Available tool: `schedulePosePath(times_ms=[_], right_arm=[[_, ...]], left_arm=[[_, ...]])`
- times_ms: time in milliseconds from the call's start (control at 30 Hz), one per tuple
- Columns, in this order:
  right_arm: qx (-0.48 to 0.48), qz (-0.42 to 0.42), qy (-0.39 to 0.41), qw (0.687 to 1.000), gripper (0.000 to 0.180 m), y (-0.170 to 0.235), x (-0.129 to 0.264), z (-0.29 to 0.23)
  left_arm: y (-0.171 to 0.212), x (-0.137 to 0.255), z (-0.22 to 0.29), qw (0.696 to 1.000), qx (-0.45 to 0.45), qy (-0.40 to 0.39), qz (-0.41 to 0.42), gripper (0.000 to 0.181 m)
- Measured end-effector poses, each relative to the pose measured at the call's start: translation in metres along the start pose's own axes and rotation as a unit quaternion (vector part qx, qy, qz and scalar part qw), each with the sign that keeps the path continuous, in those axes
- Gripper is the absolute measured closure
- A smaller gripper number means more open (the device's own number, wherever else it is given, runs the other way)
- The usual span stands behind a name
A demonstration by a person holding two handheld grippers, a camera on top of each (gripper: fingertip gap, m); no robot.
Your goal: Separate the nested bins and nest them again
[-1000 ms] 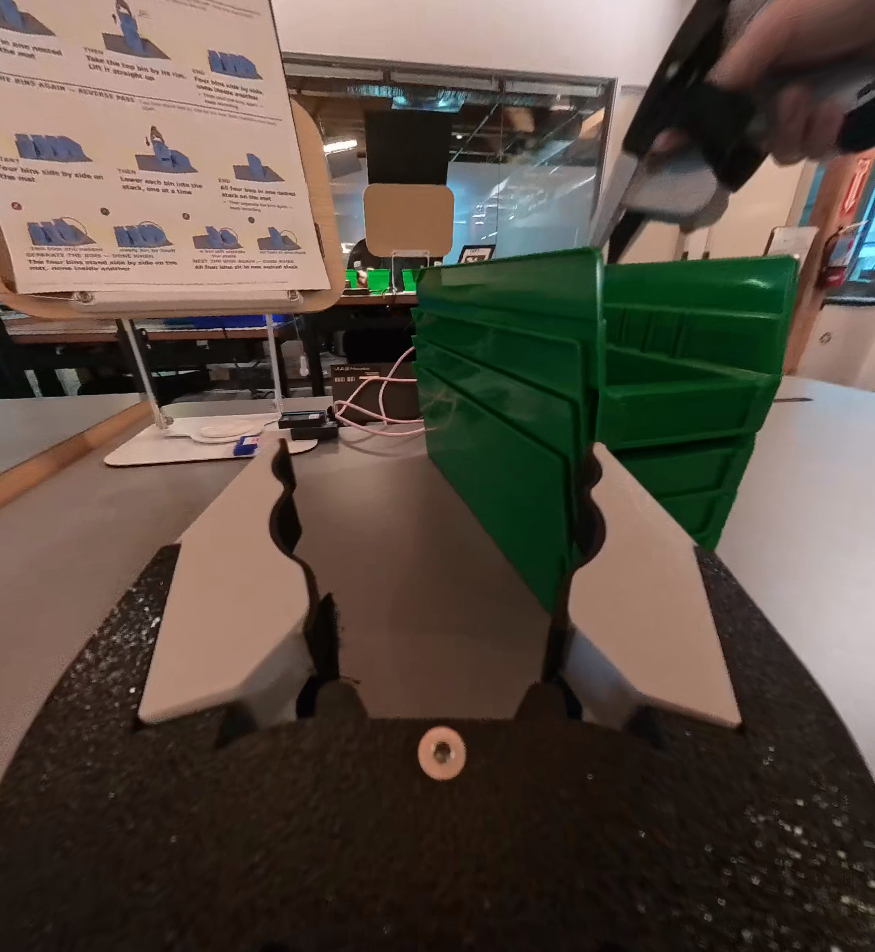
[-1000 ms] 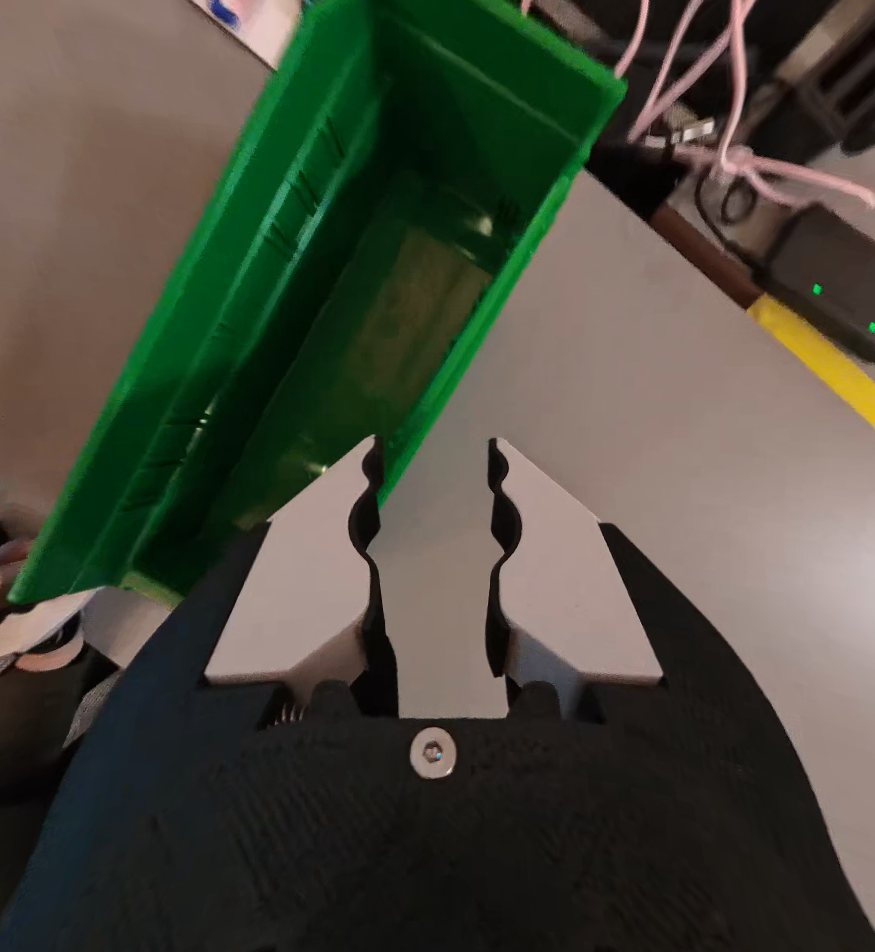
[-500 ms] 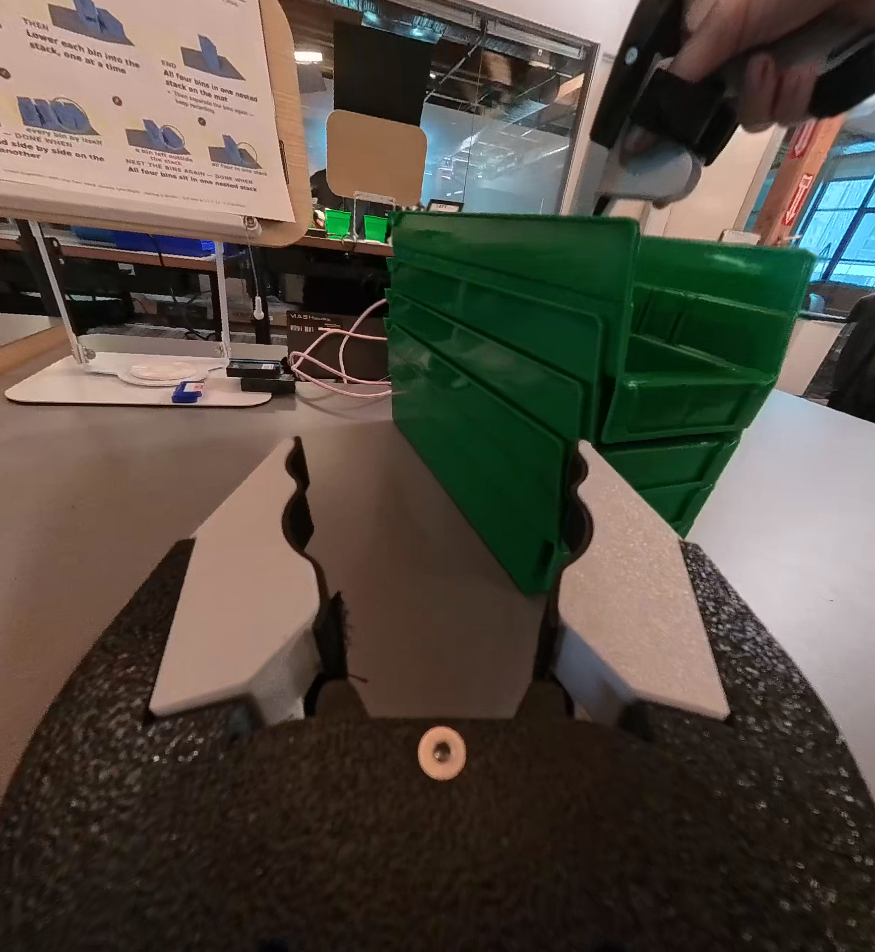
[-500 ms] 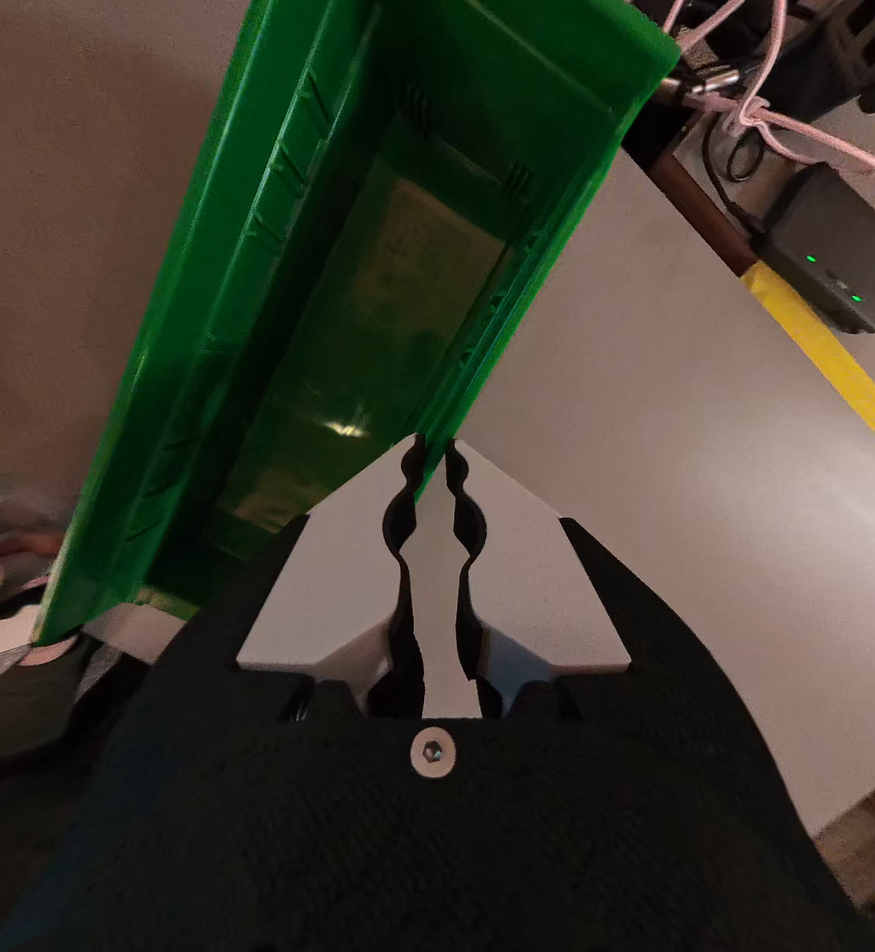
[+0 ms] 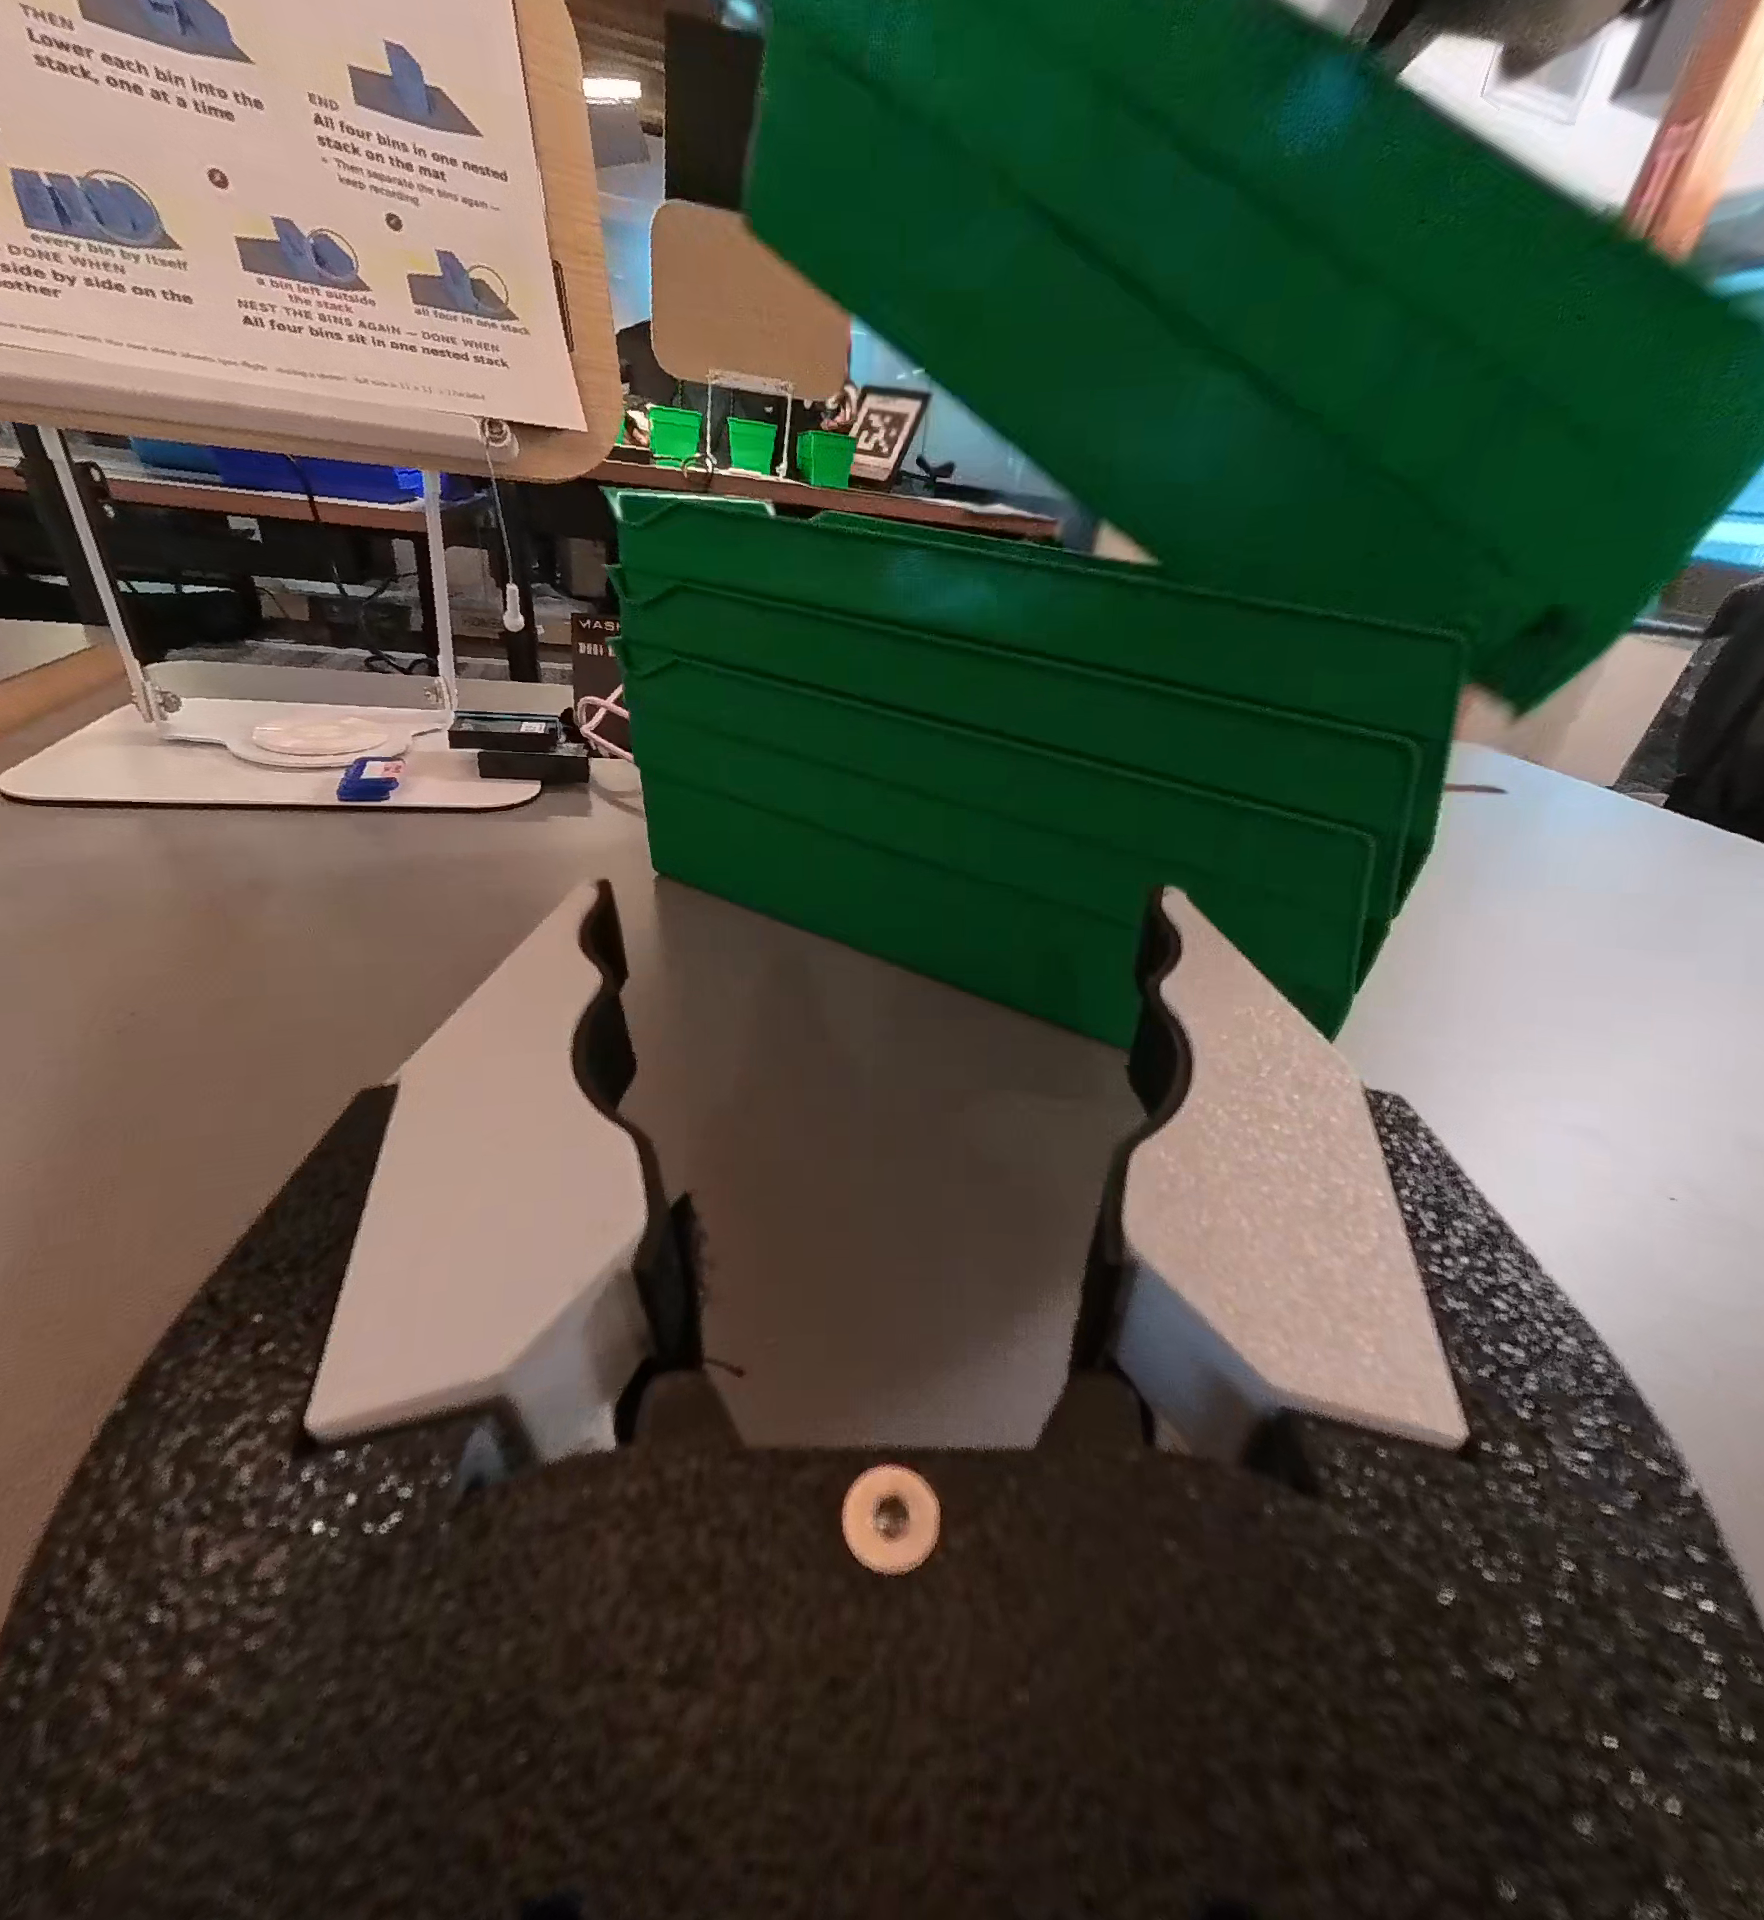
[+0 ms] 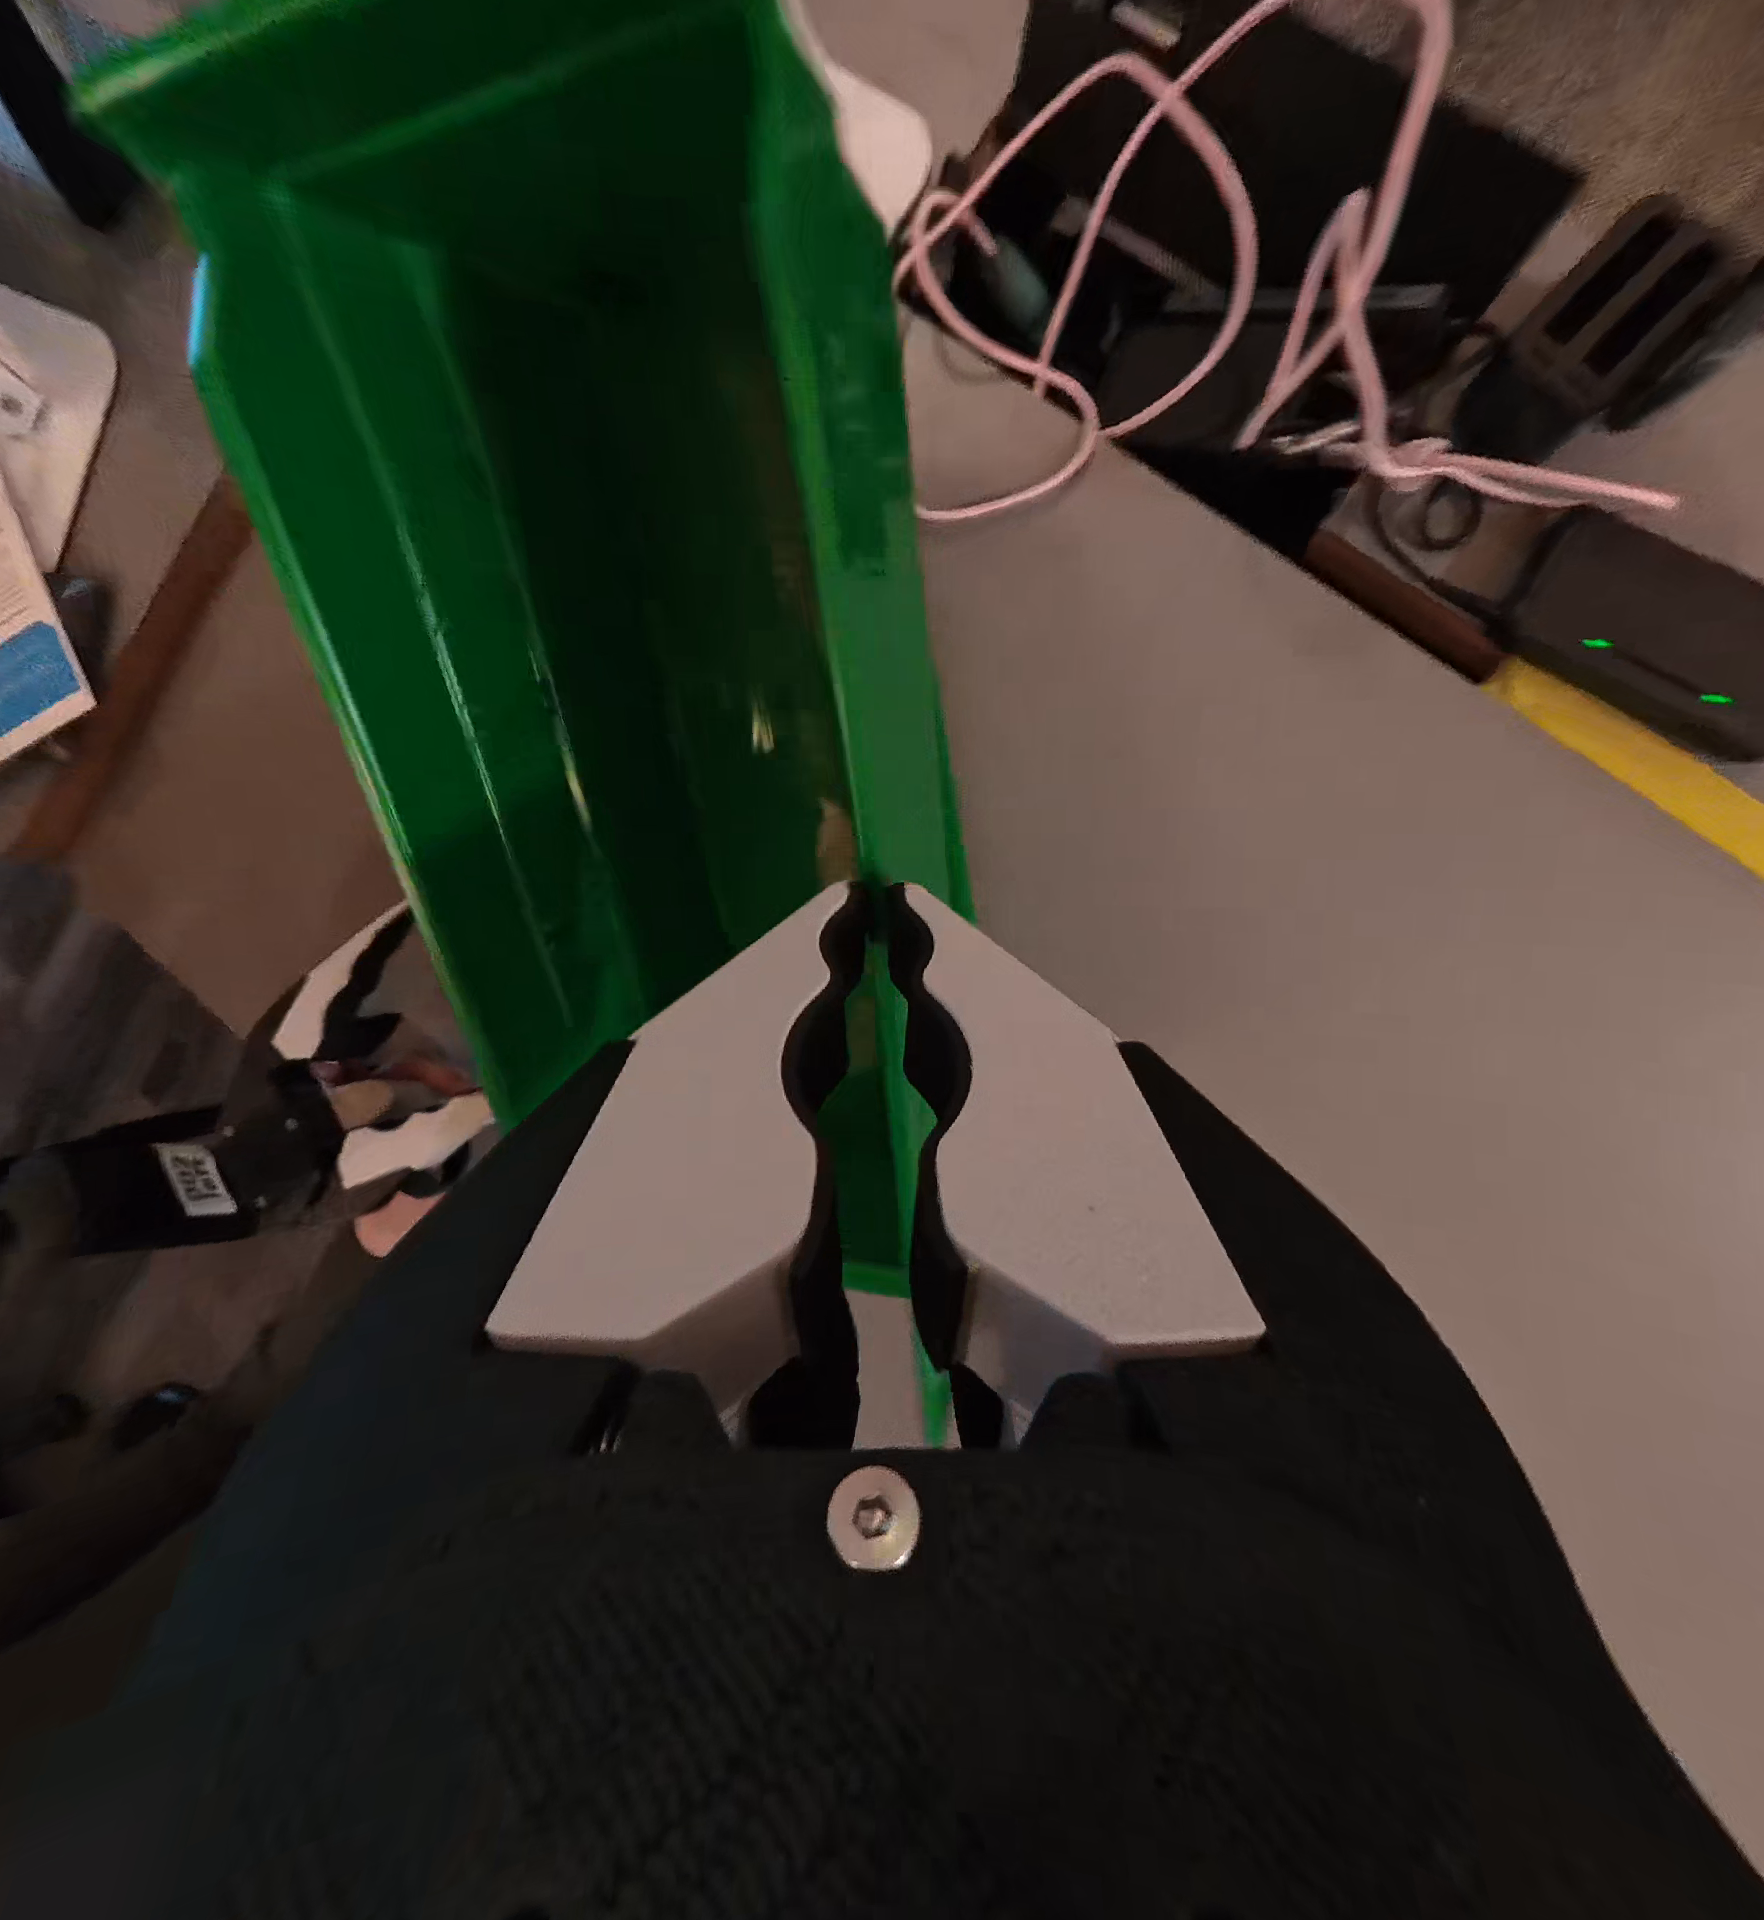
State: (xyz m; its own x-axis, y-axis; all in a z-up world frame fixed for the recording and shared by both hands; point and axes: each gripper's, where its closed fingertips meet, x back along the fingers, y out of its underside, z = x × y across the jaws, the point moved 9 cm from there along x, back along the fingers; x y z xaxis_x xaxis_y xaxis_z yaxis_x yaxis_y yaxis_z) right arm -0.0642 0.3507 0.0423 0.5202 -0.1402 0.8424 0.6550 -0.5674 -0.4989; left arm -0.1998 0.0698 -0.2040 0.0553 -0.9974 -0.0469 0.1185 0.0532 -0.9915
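1. The right gripper (image 6: 873, 894) pinches one side wall of a single green bin (image 6: 566, 499); its two fingers press together on that wall, with the wall's edge running down between them

2. That lifted bin (image 5: 1262, 312) hangs in the air, tilted, above and to the right of the nested stack (image 5: 1023, 769), clear of it, as the left wrist view shows; motion blur softens its edges

3. The nested stack stands on the grey table (image 5: 182, 987); three rims show one above another, so three bins appear to be nested there, though the layers are hard to separate with certainty

4. The left gripper (image 5: 883, 904) is low over the table just in front of the stack, its two fingers spread wide with nothing between them but bare table top

5. From the right wrist view the left gripper (image 6: 358, 997) appears below the lifted bin, on the left

6. Behind the stack, one instruction sheet (image 5: 234, 187) sits on a stand; three small green pots (image 5: 748, 442) line a far bench

7. Pink cables (image 6: 1169, 312) loop past the table edge, beside one dark box (image 6: 1678, 644) with two green lights and a yellow strip (image 6: 1688, 800)
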Motion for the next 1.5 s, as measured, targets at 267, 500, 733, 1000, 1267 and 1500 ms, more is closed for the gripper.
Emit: schedulePosePath(times_ms=[267,500,733,1000,1267,1500], right_arm=[[-0.087,0.07,0.068,0.991,0.178,0.059,0.121,0.098],[-0.234,0.003,0.129,0.964,0.178,0.195,0.134,0.225],[-0.331,-0.069,0.114,0.934,0.178,0.31,0.096,0.294],[-0.35,-0.041,0.156,0.923,0.164,0.351,0.079,0.327],[-0.221,0.104,0.184,0.952,0.135,0.254,0.101,0.285],[0.005,0.169,0.024,0.985,0.143,0.12,0.013,0.146]], left_arm=[[0.001,-0.002,0.0,1.0,0.001,0.001,-0.006,0.084],[0.002,-0.005,-0.004,1.0,0.015,-0.013,-0.005,0.089],[0.004,-0.009,-0.005,1.0,0.019,-0.013,-0.018,0.086],[0.004,-0.009,-0.006,1.0,0.024,-0.008,-0.016,0.09],[0.004,-0.01,-0.006,1.0,0.024,-0.008,-0.018,0.091],[0.004,-0.01,-0.007,0.999,0.03,-0.004,-0.013,0.092]])
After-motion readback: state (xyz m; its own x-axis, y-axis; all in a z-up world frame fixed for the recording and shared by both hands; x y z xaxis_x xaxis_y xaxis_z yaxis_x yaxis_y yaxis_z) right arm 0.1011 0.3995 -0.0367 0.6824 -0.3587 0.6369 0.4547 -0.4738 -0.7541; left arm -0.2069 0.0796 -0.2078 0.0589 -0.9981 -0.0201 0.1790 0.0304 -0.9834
